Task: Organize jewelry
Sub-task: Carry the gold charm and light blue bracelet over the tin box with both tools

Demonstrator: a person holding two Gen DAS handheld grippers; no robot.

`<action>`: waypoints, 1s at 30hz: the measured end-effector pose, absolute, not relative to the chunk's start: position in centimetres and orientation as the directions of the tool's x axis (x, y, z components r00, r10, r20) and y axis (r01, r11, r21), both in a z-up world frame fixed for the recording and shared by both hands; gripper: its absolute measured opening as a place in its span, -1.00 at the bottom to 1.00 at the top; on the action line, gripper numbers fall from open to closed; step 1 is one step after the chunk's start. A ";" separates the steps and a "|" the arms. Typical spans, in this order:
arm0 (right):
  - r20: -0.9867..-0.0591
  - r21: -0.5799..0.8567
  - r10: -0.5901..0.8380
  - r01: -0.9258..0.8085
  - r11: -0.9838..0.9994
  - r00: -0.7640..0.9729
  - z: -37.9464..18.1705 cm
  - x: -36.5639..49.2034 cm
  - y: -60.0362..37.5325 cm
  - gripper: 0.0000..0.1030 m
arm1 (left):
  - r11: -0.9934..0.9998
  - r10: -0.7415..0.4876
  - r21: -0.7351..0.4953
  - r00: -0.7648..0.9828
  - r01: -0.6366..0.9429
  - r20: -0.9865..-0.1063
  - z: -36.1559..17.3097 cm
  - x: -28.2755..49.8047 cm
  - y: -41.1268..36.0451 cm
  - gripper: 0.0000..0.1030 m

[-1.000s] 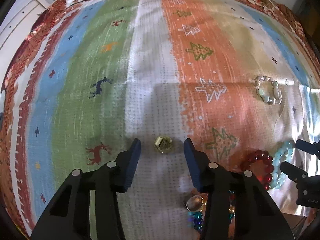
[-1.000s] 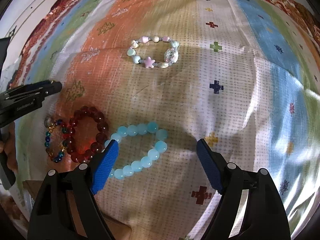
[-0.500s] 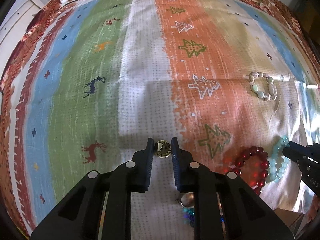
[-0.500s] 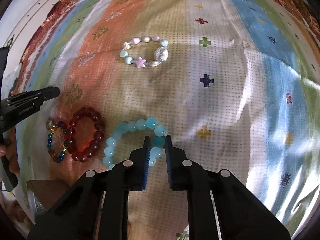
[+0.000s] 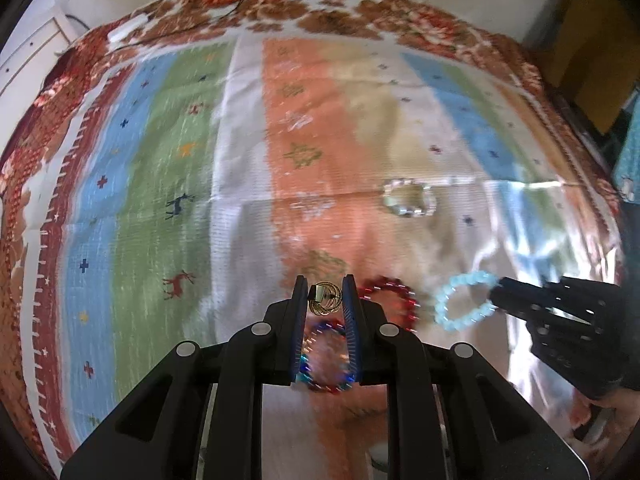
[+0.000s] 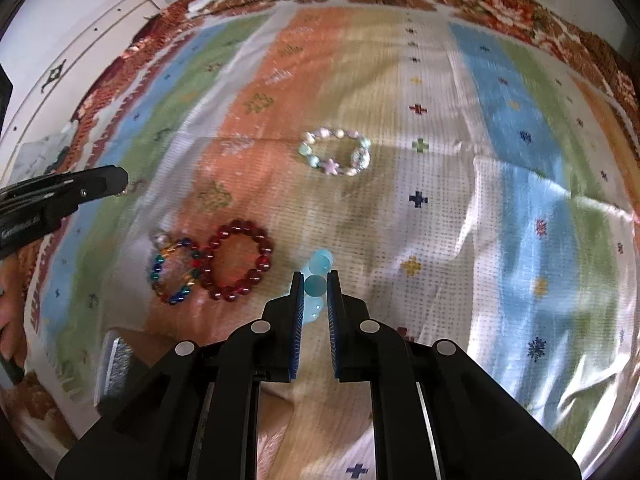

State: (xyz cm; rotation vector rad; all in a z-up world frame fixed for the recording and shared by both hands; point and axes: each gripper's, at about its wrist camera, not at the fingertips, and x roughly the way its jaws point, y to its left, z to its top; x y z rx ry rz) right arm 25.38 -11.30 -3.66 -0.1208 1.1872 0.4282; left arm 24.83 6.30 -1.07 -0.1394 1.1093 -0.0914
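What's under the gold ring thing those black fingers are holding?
Below the gold ring, pinched in the left gripper, you can see the striped cloth and a multicolored bead bracelet. The fingers cover the bracelet's sides.

pale bead bracelet [image 5: 408, 199] motion-blurred, multicolour bracelet [image 5: 326, 356] smeared behind fingers [image 5: 298, 328]

A woven cloth [image 6: 460, 240] covers the bench, its coarse weave printed in stripes and shining where the light strikes it. The left gripper [image 5: 325, 300] is matt black plastic with ribbed blue pads [image 5: 350, 320]; the small ring [image 5: 325, 299] between them gleams like gold metal. The pale blue bracelet [image 6: 318, 264] in the right gripper [image 6: 315, 292] has smooth, milky beads. The red bracelet [image 6: 240, 260] looks glassy and glossy, the multicoloured bracelet [image 6: 174, 272] sparkles, and the pastel bracelet [image 6: 336, 152] looks softly polished.
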 end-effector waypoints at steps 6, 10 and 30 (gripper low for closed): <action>-0.893 0.135 0.288 -0.405 0.904 0.345 -1.1 23.6 -10.9 -0.76 | 0.979 -0.197 -0.199 0.485 0.048 -0.852 1.6 22.2 4.9 -0.66; -0.876 0.149 0.316 -0.418 0.896 0.365 0.6 22.2 -10.8 -0.76 | 0.973 -0.226 -0.216 0.497 0.079 -0.838 2.4 20.1 3.7 -0.66; -0.804 0.193 0.425 -0.492 0.849 0.417 4.5 17.6 -11.0 -0.76 | 0.963 -0.267 -0.231 0.554 0.137 -0.788 3.9 13.7 2.4 -0.67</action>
